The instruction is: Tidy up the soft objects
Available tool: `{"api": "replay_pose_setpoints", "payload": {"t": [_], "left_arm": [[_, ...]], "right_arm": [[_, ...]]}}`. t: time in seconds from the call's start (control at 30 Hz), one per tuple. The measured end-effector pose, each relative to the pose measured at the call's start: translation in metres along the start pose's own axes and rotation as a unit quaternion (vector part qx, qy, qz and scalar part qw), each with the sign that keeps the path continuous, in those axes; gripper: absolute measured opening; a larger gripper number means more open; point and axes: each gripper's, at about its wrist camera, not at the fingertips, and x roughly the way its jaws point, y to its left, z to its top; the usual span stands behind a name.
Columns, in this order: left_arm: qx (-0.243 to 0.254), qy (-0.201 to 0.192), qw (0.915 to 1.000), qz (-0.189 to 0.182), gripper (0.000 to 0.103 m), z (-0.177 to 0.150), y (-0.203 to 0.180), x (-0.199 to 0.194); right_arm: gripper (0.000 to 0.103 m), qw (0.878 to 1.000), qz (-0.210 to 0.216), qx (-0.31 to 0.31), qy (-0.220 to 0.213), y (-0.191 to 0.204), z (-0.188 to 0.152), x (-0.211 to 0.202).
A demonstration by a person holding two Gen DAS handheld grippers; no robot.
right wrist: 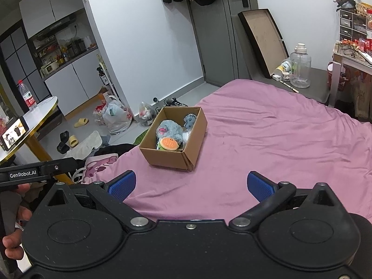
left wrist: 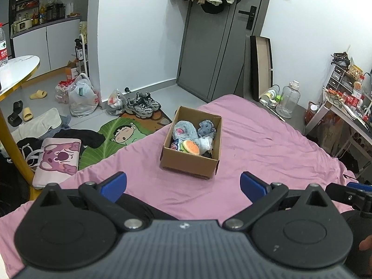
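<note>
An open cardboard box [left wrist: 189, 165] stands on the pink bed sheet [left wrist: 267, 144]. In it lie a grey plush toy [left wrist: 183, 131], a smaller blue-grey plush [left wrist: 207, 127] and a plush burger [left wrist: 191, 147]. The box also shows in the right wrist view [right wrist: 167, 158], with the grey plush [right wrist: 171, 129] and the burger [right wrist: 168, 144] inside. My left gripper [left wrist: 183, 183] is open and empty, hovering over the sheet short of the box. My right gripper [right wrist: 190, 186] is open and empty, also short of the box.
The bed's left edge drops to a floor with a cartoon mat [left wrist: 116, 137], a pink pillow [left wrist: 58, 160], sneakers [left wrist: 143, 104] and bags [left wrist: 82, 97]. A round table [right wrist: 30, 121] stands at left. A large water jug [left wrist: 288, 100] and cluttered desk [left wrist: 344, 109] are at right.
</note>
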Motion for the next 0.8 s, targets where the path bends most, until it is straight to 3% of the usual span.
{"api": "replay_pose_setpoints", "payload": {"t": [0.8], "left_arm": [[0.004, 0.005, 1.0, 0.002, 0.103, -0.007, 0.0085, 0.0033]], "right_arm": [[0.103, 1.0, -0.003, 0.001, 0.005, 0.0001, -0.0026, 0.0068]]}}
